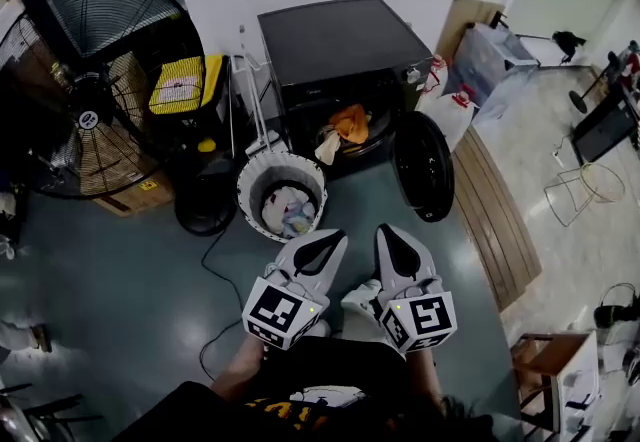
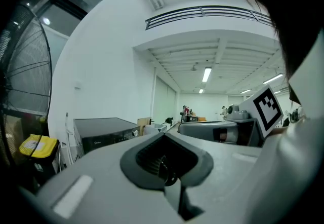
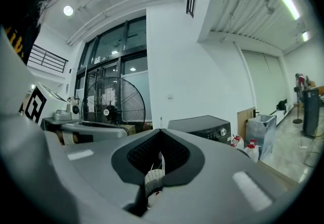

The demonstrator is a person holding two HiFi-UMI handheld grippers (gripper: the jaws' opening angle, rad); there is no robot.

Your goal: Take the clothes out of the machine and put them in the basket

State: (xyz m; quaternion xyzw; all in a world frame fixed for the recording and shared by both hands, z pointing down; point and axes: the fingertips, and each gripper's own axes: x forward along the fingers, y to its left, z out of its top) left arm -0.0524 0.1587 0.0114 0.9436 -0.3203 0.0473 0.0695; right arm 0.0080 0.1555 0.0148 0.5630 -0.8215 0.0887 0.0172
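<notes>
Left claw (image 1: 333,236) and right claw (image 1: 386,231) both clenched, empty. Orange cloth (image 1: 352,122) in machine (image 1: 340,45) mouth looks soft, light; pinch a bunched fold.

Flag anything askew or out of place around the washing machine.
An orange garment and a cream cloth hang half out of the black front-loading machine, spilling over its opening. Its round black door stands wide open. Nothing else looks odd.

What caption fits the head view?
Both shut, left gripper and right gripper hover before the open washing machine, clothes at its mouth; the white basket holds some.
</notes>
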